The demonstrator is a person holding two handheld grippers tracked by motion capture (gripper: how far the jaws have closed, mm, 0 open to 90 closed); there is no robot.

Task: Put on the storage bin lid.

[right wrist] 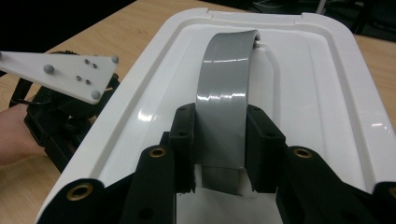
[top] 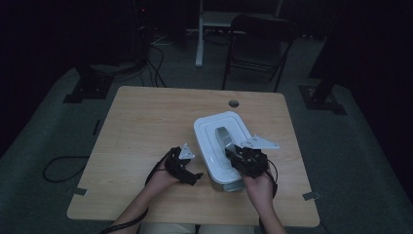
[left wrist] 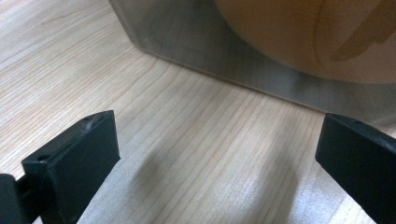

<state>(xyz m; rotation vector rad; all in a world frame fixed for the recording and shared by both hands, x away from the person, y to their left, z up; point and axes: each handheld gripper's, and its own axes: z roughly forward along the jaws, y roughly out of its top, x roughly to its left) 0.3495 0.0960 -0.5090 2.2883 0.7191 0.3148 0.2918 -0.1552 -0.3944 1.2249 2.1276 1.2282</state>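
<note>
Right gripper (right wrist: 219, 154): jaws closed from both sides on the grey strap handle (right wrist: 224, 107) of the white lid (right wrist: 327, 93). The pads press the flat edges of the band near its closer end. From there the strap arches up and away between the jaws to its far anchor; its long axis runs straight ahead of the jaws, along the length of the lid. In the high view the same gripper (top: 246, 158) sits over the near half of the lid (top: 209, 141), which lies on a metal container (top: 226, 185) at the middle-right of the wooden table (top: 146, 126).

Left gripper (top: 184, 166): jaws wide apart, nothing between them except bare tabletop. Ahead of its jaws, close but not touching, stands the container's metal side wall (left wrist: 224, 60), running slantwise across the left gripper view. In the right gripper view this gripper (right wrist: 56, 107) lies just left of the lid's rim.

Judgement: the lid is about to be lifted by its strap. The right hand already has it; a straight upward pull along the jaws' line is what counts. The left gripper is nearest to the container wall and could brace it. Nothing else on the table stands in the way.
</note>
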